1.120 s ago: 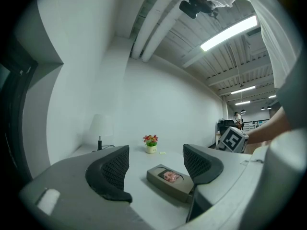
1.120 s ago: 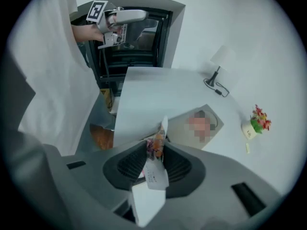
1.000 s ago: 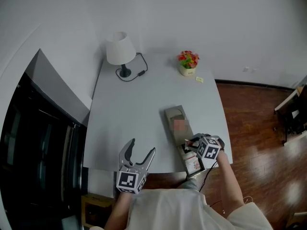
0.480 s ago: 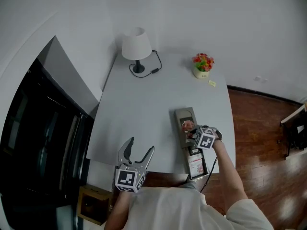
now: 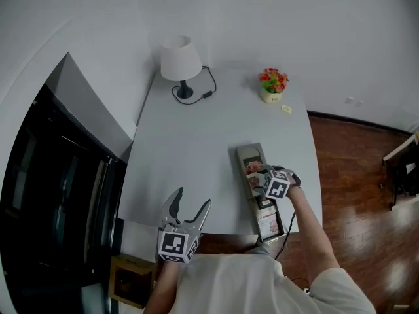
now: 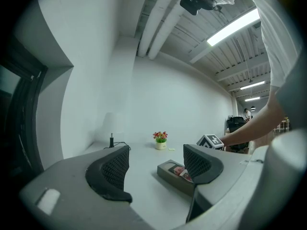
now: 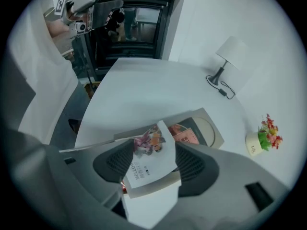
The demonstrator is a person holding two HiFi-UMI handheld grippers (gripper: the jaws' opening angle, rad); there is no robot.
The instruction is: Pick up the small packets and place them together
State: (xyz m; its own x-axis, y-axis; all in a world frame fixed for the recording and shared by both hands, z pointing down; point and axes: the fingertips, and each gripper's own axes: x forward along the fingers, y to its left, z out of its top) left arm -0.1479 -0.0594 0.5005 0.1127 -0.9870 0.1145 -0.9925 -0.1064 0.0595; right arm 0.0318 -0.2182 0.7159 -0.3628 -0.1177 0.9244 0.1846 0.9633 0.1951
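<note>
A long grey tray (image 5: 251, 154) lies on the white table (image 5: 196, 142), right of middle, with small packets (image 5: 265, 224) at its near end. My right gripper (image 5: 255, 171) hovers over the tray's middle. Its jaws are opening, and a white packet with a pink picture (image 7: 146, 169) lies loose between the pads (image 7: 192, 166). Under it, another pink packet (image 7: 184, 134) rests in the tray (image 7: 211, 128). My left gripper (image 5: 193, 200) hangs at the table's front edge, jaws apart and empty (image 6: 156, 166), well left of the tray (image 6: 168, 171).
A white lamp (image 5: 180, 61) with a black cord stands at the far left of the table. At the far right are a small flower pot (image 5: 273, 87) and a yellow scrap (image 5: 286, 109). A dark cabinet (image 5: 59, 195) flanks the table's left side.
My right gripper has moved from the tray's near end, by the table's front edge, up to the tray's middle, carrying the packet. The left gripper has stayed put.
</note>
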